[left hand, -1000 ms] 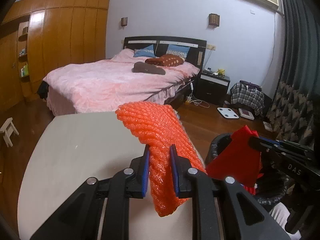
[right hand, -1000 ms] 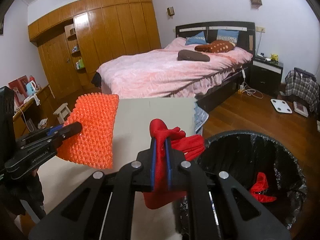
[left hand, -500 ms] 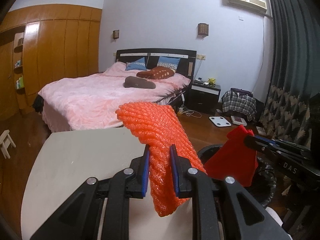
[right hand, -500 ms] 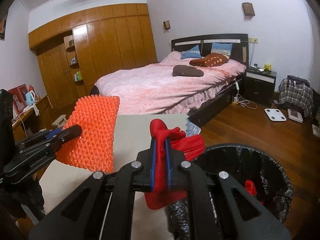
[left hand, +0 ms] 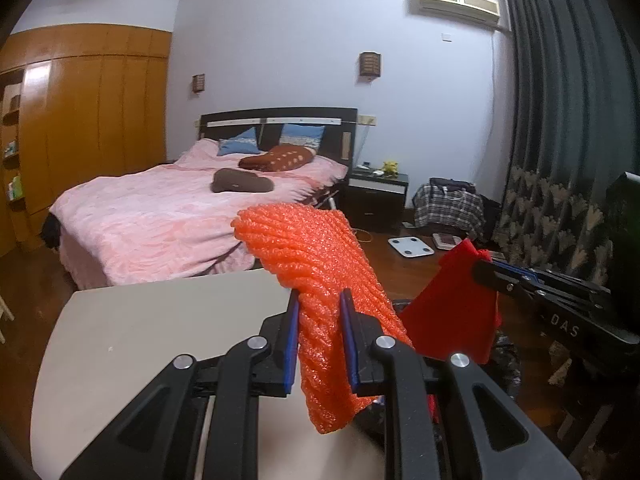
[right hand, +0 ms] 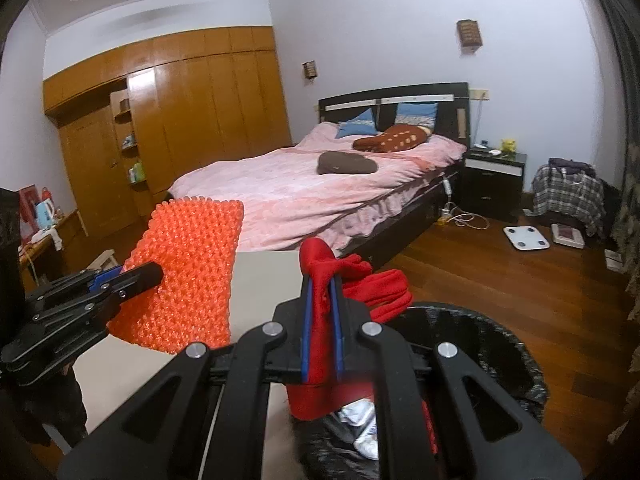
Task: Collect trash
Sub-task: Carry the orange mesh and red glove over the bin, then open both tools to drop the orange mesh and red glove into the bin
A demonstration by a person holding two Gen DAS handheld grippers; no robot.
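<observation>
My left gripper (left hand: 320,312) is shut on an orange foam net sleeve (left hand: 316,264), which droops past its blue pads above the beige table (left hand: 160,320). From the right wrist the same orange foam net sleeve (right hand: 188,276) hangs at the left in the left gripper (right hand: 154,270). My right gripper (right hand: 321,300) is shut on a crumpled red paper piece (right hand: 352,280), held over the near rim of a black-lined trash bin (right hand: 480,332). In the left wrist view the red paper (left hand: 456,312) and the right gripper (left hand: 480,268) sit at the right.
White scraps (right hand: 360,416) lie inside the bin. Beyond the table stands a pink bed (right hand: 312,192), a dark nightstand (right hand: 492,176) and a wooden wardrobe (right hand: 180,120). A white scale (right hand: 526,237) and a plaid bag (right hand: 568,196) lie on the wood floor. Dark curtains (left hand: 560,140) hang at the right.
Both grippers have risen and travelled with their loads; the table and bin sit lower in view and more wall and ceiling show. Neither grip has changed.
</observation>
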